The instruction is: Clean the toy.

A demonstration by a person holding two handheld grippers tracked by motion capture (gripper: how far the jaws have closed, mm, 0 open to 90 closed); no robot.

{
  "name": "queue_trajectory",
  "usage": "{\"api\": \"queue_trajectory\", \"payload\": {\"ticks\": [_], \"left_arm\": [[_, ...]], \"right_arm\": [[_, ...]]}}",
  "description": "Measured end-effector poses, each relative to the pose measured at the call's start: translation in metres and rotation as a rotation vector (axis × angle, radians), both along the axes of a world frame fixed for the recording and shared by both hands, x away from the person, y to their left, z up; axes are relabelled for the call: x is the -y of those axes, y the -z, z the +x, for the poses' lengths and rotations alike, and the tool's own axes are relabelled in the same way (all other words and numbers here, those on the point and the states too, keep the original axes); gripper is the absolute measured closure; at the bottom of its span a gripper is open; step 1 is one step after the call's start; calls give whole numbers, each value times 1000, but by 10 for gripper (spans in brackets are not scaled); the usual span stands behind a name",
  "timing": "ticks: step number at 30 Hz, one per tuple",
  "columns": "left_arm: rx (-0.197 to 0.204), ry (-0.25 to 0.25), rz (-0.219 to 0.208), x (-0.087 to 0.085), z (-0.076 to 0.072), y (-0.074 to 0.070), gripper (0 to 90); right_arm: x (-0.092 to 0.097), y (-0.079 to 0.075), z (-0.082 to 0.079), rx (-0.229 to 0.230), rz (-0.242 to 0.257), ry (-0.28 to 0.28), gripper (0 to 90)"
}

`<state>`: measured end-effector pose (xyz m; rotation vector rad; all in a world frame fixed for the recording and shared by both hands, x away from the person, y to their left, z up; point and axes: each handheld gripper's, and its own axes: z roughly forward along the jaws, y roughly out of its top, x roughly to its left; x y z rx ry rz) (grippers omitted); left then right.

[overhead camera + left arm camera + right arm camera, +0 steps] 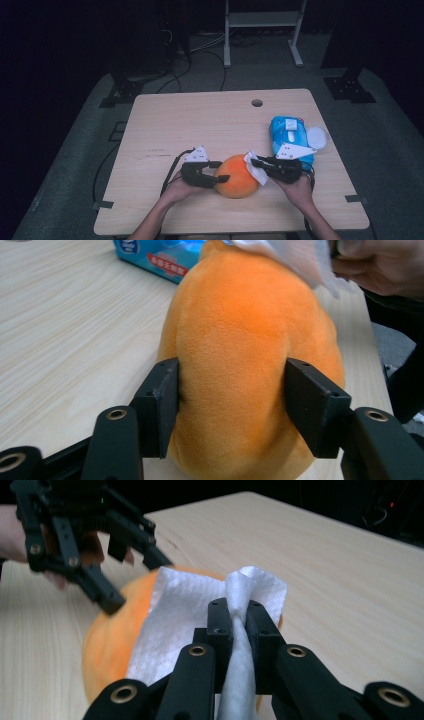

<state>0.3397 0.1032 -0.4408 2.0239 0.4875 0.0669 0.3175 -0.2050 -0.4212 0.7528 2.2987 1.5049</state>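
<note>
left gripper [231,407] clamps orange plush [250,340] | right gripper [239,615] pinches wipe [185,615] atop

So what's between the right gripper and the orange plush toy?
A white wipe, pinched in the right gripper and draped on the toy, per the right gripper view.

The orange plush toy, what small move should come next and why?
Probably sweep the white wipe across the top of the orange plush toy. The right hand-held gripper pinches the wipe, which already lies on the toy, while the left hand-held gripper squeezes the toy's sides, holding it steady on the table.
</note>
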Motion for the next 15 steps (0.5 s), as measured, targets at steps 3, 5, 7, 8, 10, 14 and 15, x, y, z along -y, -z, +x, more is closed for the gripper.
{"api": "queue_trajectory", "payload": {"ticks": [3,5,7,8,10,14,15], "left_arm": [[-21,-20,-8,-1,3,1,390],[-21,-21,-10,1,3,0,384],[-6,-15,-7,5,1,-2,382],[3,-12,-8,7,0,-3,381],[23,5,-10,11,-3,-5,379],[75,40,6,21,-11,-10,373],[84,48,10,23,-13,-11,370]], "right_arm": [[10,8,-6,-42,-20,2,822],[15,15,-11,-70,-46,-1,822],[19,17,-14,-84,-48,1,822],[21,16,-15,-84,-48,4,822],[22,11,-16,-70,-35,5,822],[15,-6,-14,-20,4,-5,821],[11,-11,-13,-4,10,-11,822]]}}
